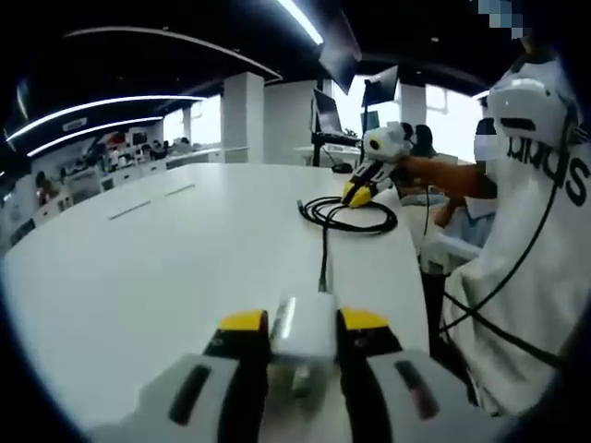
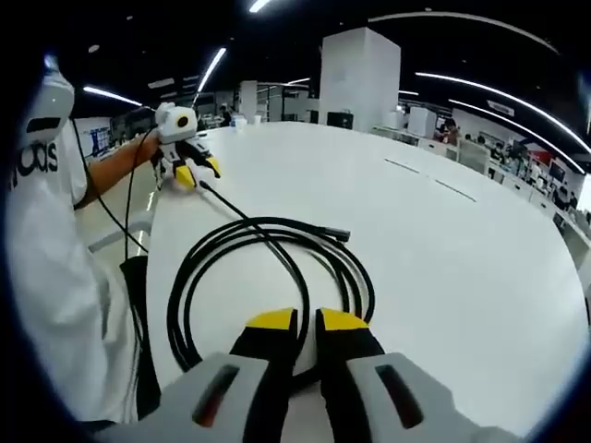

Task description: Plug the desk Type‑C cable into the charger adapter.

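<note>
A white charger adapter point(image 1: 303, 334) sits pinched in the left gripper's point(image 1: 305, 325) fingers; the right gripper's point(image 2: 307, 325) fingers clamp the coiled black Type-C cable point(image 2: 268, 268) on the white tabletop point(image 2: 434, 249).

Bright ceiling strip lights point(image 1: 300, 20) glare overhead; fisheye edges bend, foreground soft.

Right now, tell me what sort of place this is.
Most likely an open-plan office: a long white desk, monitors on stands at further desks, white pillars and strip ceiling lights running back.
</note>
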A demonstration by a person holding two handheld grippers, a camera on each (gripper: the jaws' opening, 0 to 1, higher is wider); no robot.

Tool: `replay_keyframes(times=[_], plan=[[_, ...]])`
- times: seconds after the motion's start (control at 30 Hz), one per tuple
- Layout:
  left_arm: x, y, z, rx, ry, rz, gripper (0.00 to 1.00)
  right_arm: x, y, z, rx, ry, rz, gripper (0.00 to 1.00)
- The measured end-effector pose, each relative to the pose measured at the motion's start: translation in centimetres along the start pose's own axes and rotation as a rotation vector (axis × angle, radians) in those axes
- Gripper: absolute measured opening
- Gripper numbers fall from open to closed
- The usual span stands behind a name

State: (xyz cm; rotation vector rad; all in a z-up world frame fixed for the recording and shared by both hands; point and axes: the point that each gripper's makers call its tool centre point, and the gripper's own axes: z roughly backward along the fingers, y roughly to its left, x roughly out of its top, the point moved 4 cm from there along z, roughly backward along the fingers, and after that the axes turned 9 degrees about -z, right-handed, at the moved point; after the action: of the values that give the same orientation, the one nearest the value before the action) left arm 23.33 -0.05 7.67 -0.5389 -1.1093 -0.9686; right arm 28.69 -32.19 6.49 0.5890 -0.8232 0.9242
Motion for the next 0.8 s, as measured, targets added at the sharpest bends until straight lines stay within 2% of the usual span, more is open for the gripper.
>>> replay_keyframes(times=[0.03,0.4,0.67,0.8], plan=[[0.0,0.0,0.0,0.000,-0.003,0.001,0.28,-0.1,0.1,0.0,-0.009,0.019,0.010,0.06],[0.1,0.1,-0.3,-0.002,-0.005,-0.007,0.28,0.1,0.1,0.1,-0.024,0.066,0.002,0.02],[0.2,0.4,-0.5,0.001,-0.017,-0.009,0.28,0.3,-0.3,0.1,-0.034,0.072,0.002,0.02],[0.3,1.2,-0.9,0.019,-0.012,-0.001,0.28,0.5,-0.5,0.0,-0.038,0.066,0.008,0.02]])
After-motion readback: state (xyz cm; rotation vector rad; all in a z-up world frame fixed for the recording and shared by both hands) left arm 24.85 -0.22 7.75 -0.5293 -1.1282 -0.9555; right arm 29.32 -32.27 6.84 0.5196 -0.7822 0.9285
